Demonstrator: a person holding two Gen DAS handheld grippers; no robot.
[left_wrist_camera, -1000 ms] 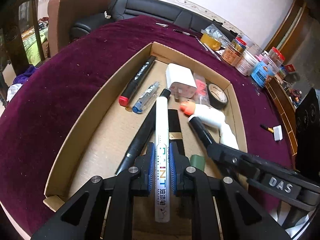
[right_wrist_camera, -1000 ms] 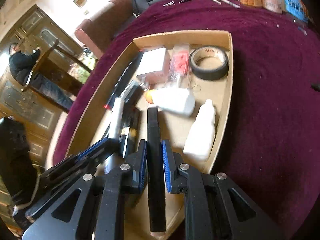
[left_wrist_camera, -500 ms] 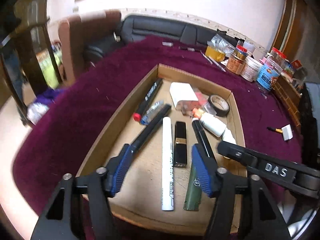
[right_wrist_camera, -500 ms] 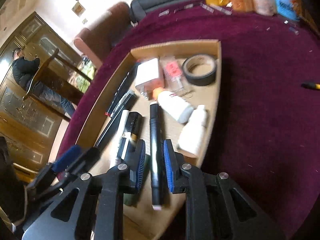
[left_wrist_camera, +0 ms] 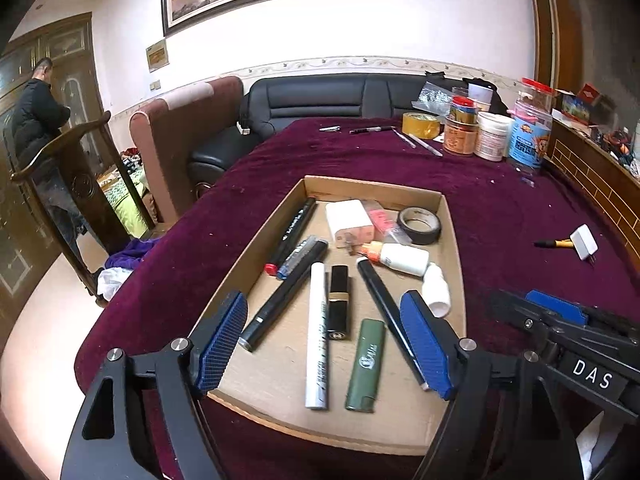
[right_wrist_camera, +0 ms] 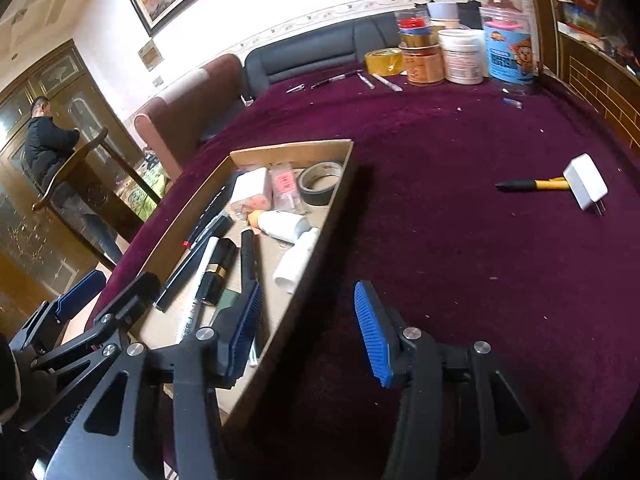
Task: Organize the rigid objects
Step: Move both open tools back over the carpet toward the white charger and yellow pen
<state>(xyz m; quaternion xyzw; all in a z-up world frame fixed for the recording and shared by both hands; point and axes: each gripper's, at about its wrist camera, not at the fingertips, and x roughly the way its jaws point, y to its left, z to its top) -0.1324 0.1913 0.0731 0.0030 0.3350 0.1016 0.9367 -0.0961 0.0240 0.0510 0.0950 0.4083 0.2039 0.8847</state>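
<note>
We find both tools spread and holding nothing: the left gripper (left_wrist_camera: pixel 326 344) hovers over the near end of the cardboard tray (left_wrist_camera: pixel 374 187), where the white paint marker (left_wrist_camera: pixel 317 334) and black pen (left_wrist_camera: pixel 390 318) lie flat; the right gripper (right_wrist_camera: pixel 308 330) straddles the tray's right wall. Still outside are the white charger (right_wrist_camera: pixel 585 187) and yellow-handled tool (right_wrist_camera: pixel 532 186) — we judge these next, best taken across the narrow body and lowered flat. Legible writing: "DAS" on the right tool's arm; the marker's print is unreadable.
</note>
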